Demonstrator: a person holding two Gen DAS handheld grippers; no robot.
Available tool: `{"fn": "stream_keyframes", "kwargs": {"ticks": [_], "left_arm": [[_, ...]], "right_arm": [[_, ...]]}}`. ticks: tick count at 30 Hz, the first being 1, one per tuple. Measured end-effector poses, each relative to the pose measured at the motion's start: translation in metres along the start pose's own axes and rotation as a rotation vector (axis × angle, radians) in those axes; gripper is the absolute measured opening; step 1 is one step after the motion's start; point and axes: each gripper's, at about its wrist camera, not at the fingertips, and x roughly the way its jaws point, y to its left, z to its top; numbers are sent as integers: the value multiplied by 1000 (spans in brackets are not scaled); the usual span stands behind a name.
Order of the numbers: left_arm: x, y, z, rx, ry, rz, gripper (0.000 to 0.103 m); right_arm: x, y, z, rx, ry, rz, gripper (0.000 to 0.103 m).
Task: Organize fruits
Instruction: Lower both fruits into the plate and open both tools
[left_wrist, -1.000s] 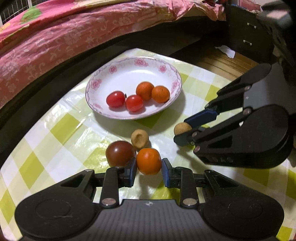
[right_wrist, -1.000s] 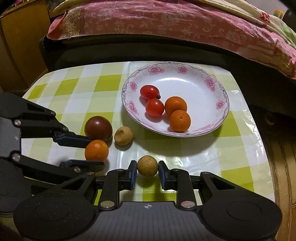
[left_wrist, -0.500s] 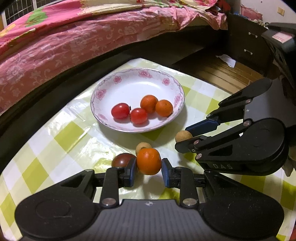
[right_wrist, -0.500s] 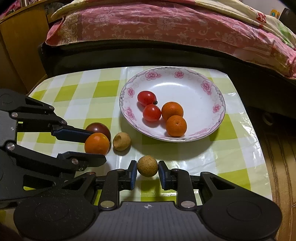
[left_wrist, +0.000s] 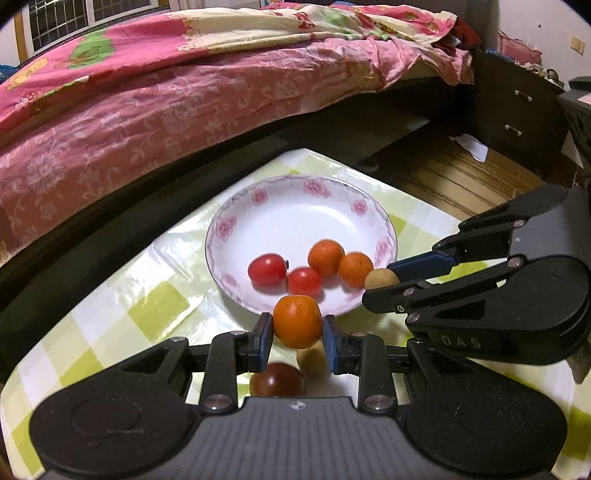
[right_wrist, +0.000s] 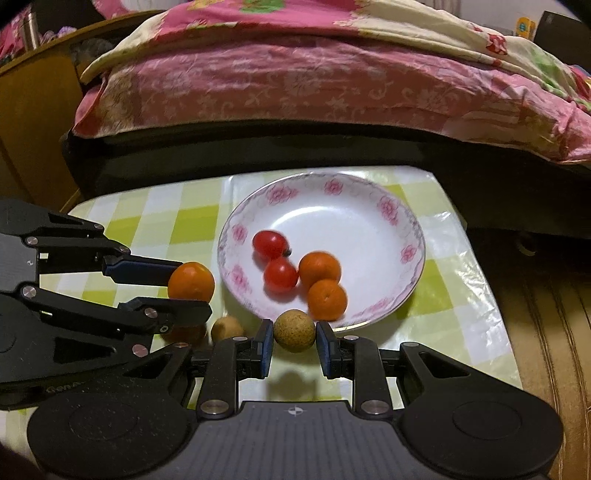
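My left gripper (left_wrist: 297, 334) is shut on an orange fruit (left_wrist: 297, 321) and holds it above the cloth, just short of the near rim of the floral plate (left_wrist: 258, 221). My right gripper (right_wrist: 294, 341) is shut on a small tan round fruit (right_wrist: 294, 330), also lifted near the plate (right_wrist: 369, 206) rim. The plate holds two red tomatoes (left_wrist: 267, 268) and two small oranges (left_wrist: 325, 256). A dark tomato (left_wrist: 277, 378) and a second tan fruit (left_wrist: 310, 360) lie on the cloth below my left gripper.
The green-checked tablecloth (left_wrist: 159, 310) covers a small table. A bed with a pink floral quilt (left_wrist: 147, 96) runs along the far side. A dark drawer cabinet (left_wrist: 517, 110) and wooden floor (left_wrist: 450, 181) are at the right.
Both grippers have risen off the cloth with their fruits and moved toward the plate. The dark tomato and the other tan fruit stayed on the cloth.
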Motion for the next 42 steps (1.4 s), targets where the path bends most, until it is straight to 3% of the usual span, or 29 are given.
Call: {"fn": "stream_keyframes", "kwargs": {"ticks": [24,42], "left_arm": [[47,4,15,21,36,45,37],[55,5,17,7,35,59,37]], "right_arm": [[29,-18,12,50,-6,-27,25],[34,-22,18,55,-33,-56,31]]}}
